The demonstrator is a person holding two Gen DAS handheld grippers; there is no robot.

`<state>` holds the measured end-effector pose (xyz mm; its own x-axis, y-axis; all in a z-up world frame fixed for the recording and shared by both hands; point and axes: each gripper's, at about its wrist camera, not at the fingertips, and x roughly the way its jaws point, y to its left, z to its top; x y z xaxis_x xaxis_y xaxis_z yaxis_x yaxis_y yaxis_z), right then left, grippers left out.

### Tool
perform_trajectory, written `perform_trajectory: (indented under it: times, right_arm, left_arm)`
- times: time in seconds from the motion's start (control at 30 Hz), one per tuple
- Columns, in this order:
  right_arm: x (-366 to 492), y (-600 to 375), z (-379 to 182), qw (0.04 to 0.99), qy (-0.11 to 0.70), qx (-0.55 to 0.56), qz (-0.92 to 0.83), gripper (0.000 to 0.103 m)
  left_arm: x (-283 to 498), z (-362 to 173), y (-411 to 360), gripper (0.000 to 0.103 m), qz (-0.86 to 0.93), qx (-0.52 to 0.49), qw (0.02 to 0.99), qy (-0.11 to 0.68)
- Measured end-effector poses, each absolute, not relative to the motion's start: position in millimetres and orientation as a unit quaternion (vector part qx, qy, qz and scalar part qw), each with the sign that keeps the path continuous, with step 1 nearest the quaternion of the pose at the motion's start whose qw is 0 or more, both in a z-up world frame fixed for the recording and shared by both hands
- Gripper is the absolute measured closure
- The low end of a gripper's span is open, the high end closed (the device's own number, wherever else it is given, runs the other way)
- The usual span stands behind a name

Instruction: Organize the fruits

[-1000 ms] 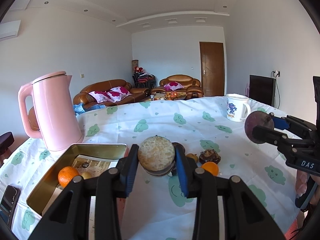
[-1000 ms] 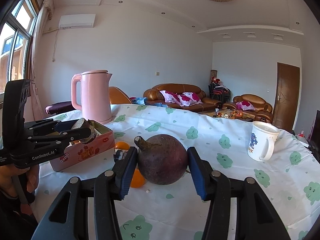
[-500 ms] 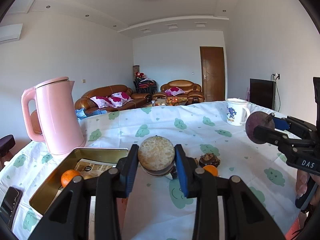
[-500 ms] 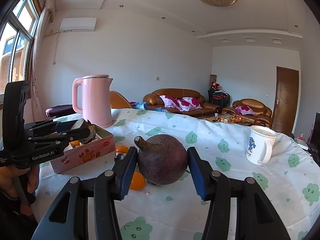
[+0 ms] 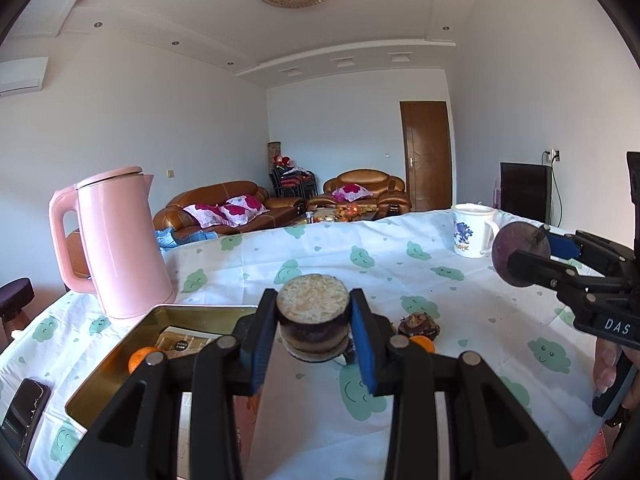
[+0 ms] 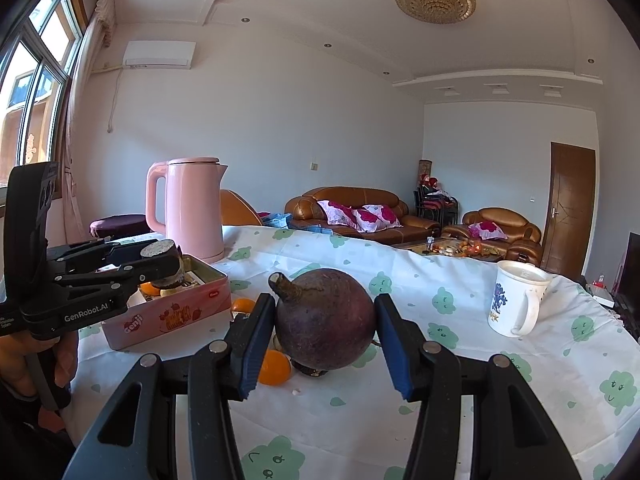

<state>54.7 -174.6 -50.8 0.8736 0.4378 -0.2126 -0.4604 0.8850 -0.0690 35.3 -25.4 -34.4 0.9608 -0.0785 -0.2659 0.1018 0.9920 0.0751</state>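
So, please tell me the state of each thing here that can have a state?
left gripper: shut on the cut fruit, held up.
right gripper: shut on the purple fruit, held up.
tin box: open, an orange inside.
pink kettle: upright, lid closed.
white mug: upright.

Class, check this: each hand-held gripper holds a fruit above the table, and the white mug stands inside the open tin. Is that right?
Not quite. The white mug stands on the tablecloth, far from the open tin, as the right wrist view shows. The rest holds.
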Motion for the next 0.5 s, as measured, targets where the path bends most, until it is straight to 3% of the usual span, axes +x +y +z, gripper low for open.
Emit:
perform_trajectory:
  times: [0.5]
  right_arm:
    - [41.7,-175.3,-49.2,0.969,0.063,-0.062,0.231,0.050]
  left_arm:
    - [24.9,-32.4,-30.9,0.066,-0.037,0.059,0.992,0.107]
